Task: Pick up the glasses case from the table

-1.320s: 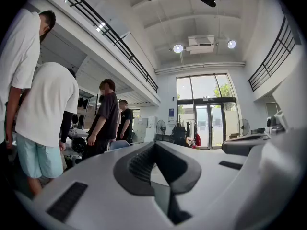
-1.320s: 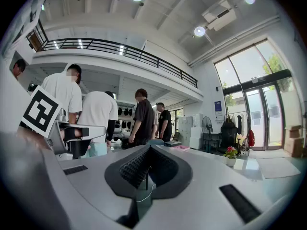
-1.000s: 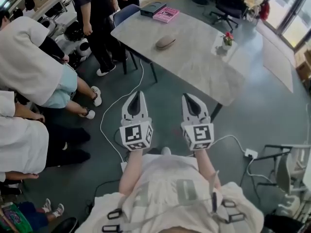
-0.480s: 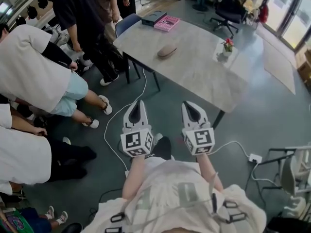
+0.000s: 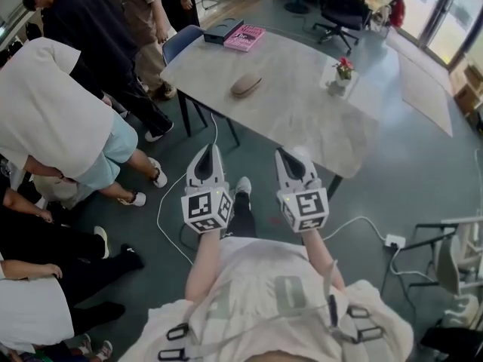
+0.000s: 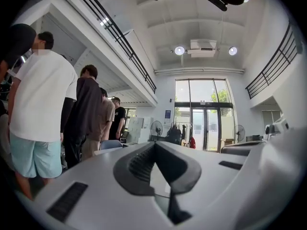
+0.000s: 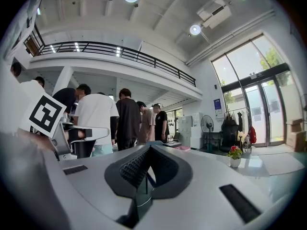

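Observation:
The glasses case (image 5: pixel 246 85), a brownish oval, lies on the grey marble-look table (image 5: pixel 302 111), toward its far left part in the head view. My left gripper (image 5: pixel 207 151) and right gripper (image 5: pixel 290 156) are held side by side over the floor, short of the table's near edge and pointing toward it. Both are shut with nothing between the jaws. In the left gripper view the left gripper (image 6: pixel 154 145) has its jaws meeting in a point. The right gripper (image 7: pixel 148 148) looks the same in its own view. The case shows in neither gripper view.
A pink book (image 5: pixel 244 38) and a dark box (image 5: pixel 223 30) lie at the table's far end; a small flower pot (image 5: pixel 343 70) stands at its right side. A blue chair (image 5: pixel 183 42) and several people (image 5: pixel 53 119) are on the left. A white cable (image 5: pixel 170 202) crosses the floor.
Both grippers have moved forward toward the table with the person's step, still shut. The table and the case sit nearer in the head view. The people on the left have shifted.

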### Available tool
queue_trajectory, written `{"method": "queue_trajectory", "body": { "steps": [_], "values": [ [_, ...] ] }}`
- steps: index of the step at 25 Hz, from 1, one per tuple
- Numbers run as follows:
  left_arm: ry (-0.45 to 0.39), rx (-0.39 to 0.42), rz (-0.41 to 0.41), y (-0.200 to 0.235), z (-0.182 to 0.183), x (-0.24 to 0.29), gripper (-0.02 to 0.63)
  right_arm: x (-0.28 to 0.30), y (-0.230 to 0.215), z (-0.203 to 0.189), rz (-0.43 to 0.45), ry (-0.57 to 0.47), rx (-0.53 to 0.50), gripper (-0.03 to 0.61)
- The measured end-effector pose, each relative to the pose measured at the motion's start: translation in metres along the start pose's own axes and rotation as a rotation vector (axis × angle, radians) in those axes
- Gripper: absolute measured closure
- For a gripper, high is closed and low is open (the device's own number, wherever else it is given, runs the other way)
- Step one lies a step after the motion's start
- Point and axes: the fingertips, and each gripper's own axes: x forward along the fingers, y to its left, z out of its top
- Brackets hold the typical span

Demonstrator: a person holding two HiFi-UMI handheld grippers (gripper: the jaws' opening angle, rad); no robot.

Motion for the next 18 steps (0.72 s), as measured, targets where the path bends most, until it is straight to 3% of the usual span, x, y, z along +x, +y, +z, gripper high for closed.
{"method": "queue_trajectory", "body": {
  "steps": [10, 18],
  "values": [
    [-0.017, -0.027, -0.083, 0.015, 0.010, 0.098, 0.611, 0.068, -0.034, 0.008, -0.026, 0.016, -0.018, 0.577],
    [0.005, -0.018, -0.132, 0.048, 0.018, 0.188, 0.611, 0.157, -0.054, 0.015, -0.046, 0.050, -0.016, 0.577]
  ]
}}
